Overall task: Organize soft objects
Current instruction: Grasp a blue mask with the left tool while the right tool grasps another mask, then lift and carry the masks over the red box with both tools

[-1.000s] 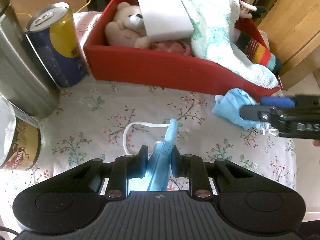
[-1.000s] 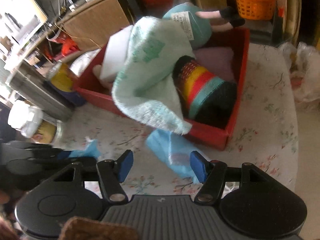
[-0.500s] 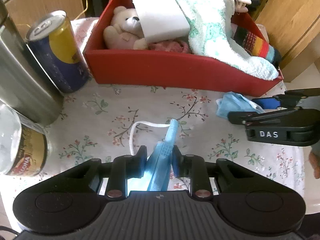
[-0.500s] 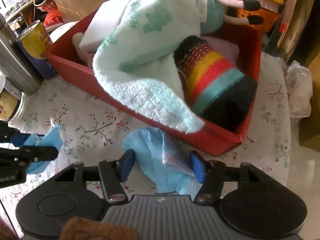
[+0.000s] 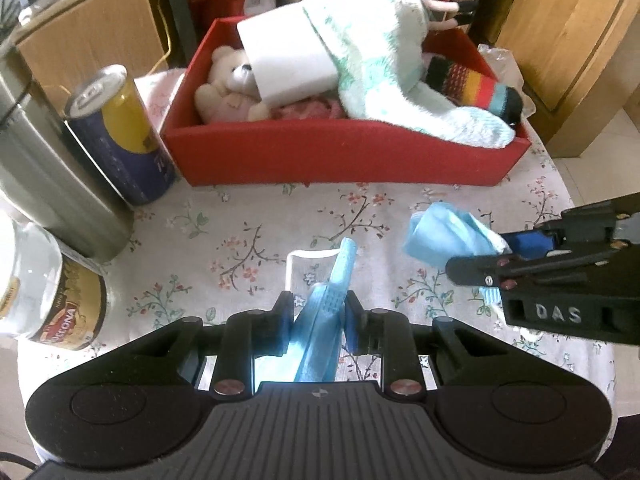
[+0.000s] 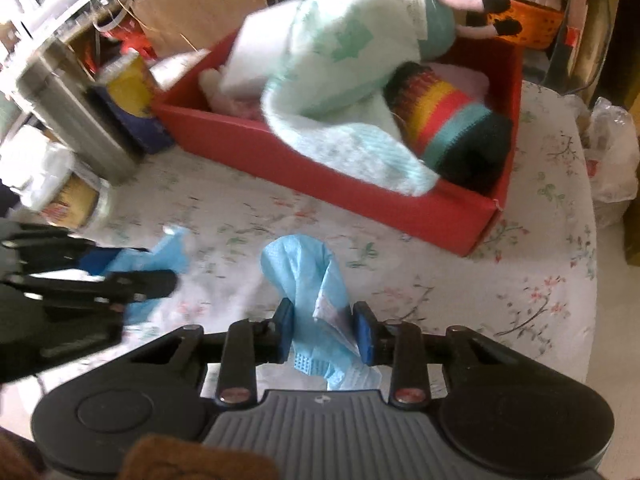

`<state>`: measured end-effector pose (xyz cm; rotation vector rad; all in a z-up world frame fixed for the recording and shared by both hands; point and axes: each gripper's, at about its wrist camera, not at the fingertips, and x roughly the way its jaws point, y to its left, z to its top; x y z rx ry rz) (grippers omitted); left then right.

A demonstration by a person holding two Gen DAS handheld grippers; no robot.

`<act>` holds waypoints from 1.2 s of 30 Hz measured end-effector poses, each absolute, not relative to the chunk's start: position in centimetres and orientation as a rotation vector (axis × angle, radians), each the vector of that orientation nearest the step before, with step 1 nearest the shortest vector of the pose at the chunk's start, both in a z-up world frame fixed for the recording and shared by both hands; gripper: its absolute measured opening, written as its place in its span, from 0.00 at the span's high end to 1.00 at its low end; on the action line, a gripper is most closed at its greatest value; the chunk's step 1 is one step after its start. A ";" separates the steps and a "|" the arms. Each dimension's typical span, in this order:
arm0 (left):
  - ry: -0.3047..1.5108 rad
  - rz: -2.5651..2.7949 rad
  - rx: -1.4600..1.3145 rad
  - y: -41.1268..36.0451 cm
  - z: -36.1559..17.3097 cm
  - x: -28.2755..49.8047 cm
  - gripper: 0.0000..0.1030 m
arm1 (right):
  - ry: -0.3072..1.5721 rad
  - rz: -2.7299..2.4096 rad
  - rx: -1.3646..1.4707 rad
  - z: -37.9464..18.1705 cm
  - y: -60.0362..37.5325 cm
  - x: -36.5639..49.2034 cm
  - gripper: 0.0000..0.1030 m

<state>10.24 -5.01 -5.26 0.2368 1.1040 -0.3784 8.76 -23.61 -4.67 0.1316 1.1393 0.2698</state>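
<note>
Left gripper (image 5: 316, 322): I hold it low over the floral tablecloth (image 5: 240, 240), fingers pointing toward the red box (image 5: 340, 152); its blue pads are pressed together on a folded blue face mask (image 5: 326, 320).
Left mask: pinched edge-on between my pads, its tip sticking forward past them, its white ear loop (image 5: 296, 264) lying on the cloth just ahead.
Right gripper (image 6: 326, 334): I hold it level off to the right, aimed across toward the box; its pads are clamped on a second, crumpled blue mask (image 6: 306, 276).
Right mask: bunched up between the pads, most of it billowing forward, in front of the box's near wall and not touching it.
Grippers together: side by side, near each other, each visible in the other's view.
Red box: holds a teddy bear (image 5: 228, 88), a white block (image 5: 288, 60), a mint towel (image 5: 380, 76) draped over the front rim, and a striped knit roll (image 5: 476, 88).
Left of box: a yellow-and-blue can (image 5: 120, 136), a steel container (image 5: 44, 168), a jar (image 5: 44, 292).
</note>
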 end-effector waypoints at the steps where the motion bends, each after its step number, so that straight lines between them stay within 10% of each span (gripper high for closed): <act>1: 1.095 -0.376 0.238 -5.0 -5.0 10.1 0.75 | 1.131 0.283 0.146 -4.2 -23.5 8.3 0.96; 36: 0.709 -0.375 0.000 -5.2 8.7 13.4 0.75 | 0.644 0.404 0.522 10.5 -27.6 8.0 0.96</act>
